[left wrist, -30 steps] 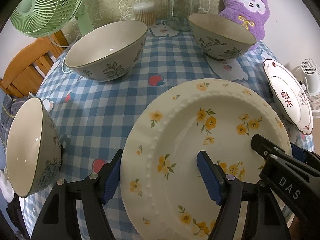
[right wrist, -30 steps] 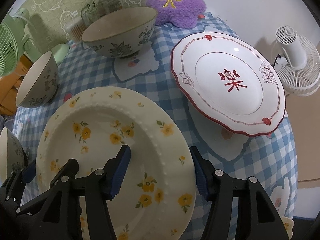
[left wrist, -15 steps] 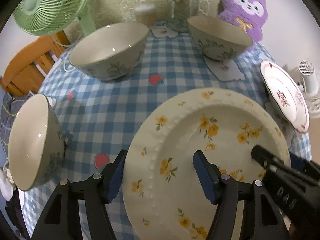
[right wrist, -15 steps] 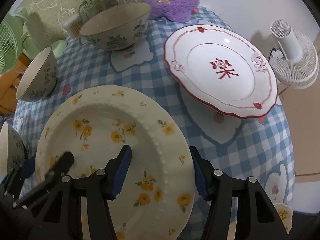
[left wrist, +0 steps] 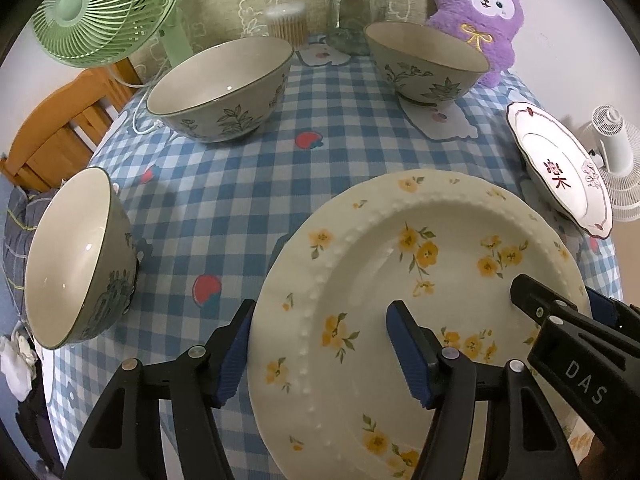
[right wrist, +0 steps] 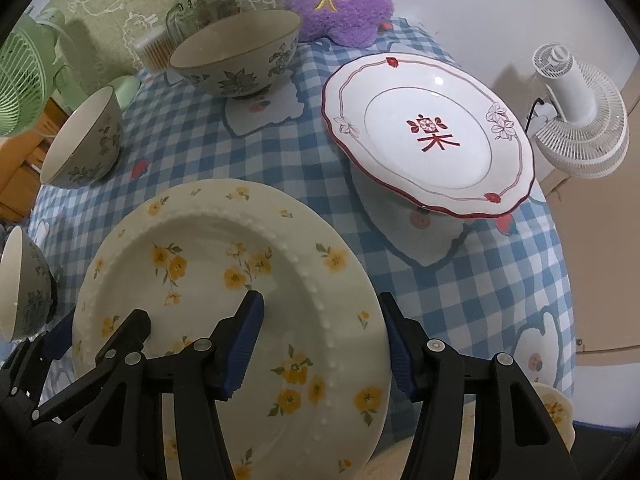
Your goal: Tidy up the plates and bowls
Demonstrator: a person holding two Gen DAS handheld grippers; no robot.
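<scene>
Plate with yellow flowers (left wrist: 420, 280) is sitting at the near edge of the surface (left wrist: 248, 184), which is covered in a blue checked cloth, and you are straddling it from both sides. Your left gripper (left wrist: 320, 344) is reaching over the plate's left rim: one blue pad is standing outside the rim and the other is over the plate's well, so the rim lies between the spread jaws. Whether either pad is pressing on the china, the views are not showing clearly. Your right gripper (right wrist: 320, 344) is doing the same at the right rim, with its jaws spread across the beaded edge, one pad inside and one outside.

Red-trimmed white plate (right wrist: 432, 136) is lying to the right and farther back, reaching to the right edge of the surface and well apart from the flowered plate. Three grey-green bowls with leaf prints are standing around the rest of the surface: one at the far right (left wrist: 426, 64) on a white patch of the cloth, one at the far left (left wrist: 220, 88), and one at the near left edge (left wrist: 76, 256).

Behind the bowls, a glass jar (left wrist: 356, 4), a tub of cotton swabs (left wrist: 288, 24) and a purple plush toy (left wrist: 480, 12) are lining the far edge. A green fan (left wrist: 104, 4) is standing at the far left, and a white fan (right wrist: 580, 116) beyond the right edge.
</scene>
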